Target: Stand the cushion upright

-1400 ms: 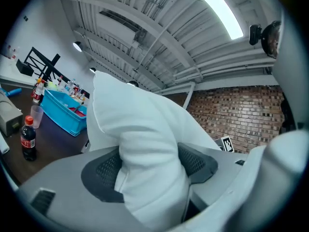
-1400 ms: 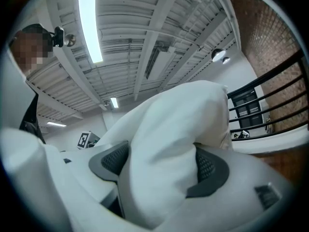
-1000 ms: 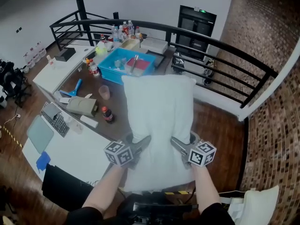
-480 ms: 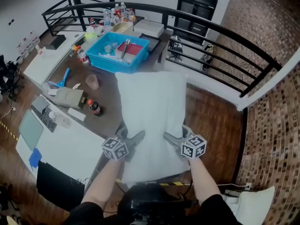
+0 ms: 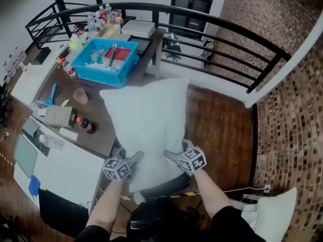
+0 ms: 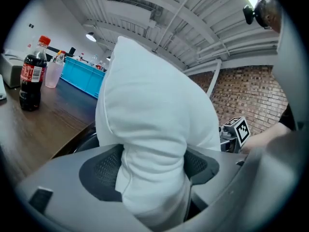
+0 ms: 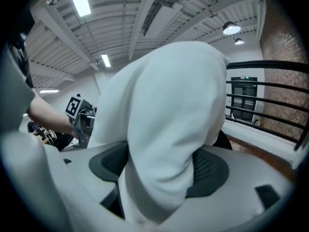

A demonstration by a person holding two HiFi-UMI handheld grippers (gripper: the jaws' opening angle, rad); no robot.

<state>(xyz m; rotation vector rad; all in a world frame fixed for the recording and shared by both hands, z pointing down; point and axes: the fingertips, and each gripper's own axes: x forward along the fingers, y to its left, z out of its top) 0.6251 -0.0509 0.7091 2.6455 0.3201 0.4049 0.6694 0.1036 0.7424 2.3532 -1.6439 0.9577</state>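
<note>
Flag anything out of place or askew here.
The white cushion held over the black chair sits askew, its top edge slanting and its lower end bunched in. A second white cushion lies at lower right, seemingly on the wooden floor, which looks out of place.

The head view looks steeply down from overhead, with the table [image 5: 101, 110] at the frame's left. Both gripper views sit very close to the white cushion [image 5: 146, 120], facing it from opposite sides, with the ceiling [image 6: 159, 8] filling each upper frame. All three views share the cushion.
</note>
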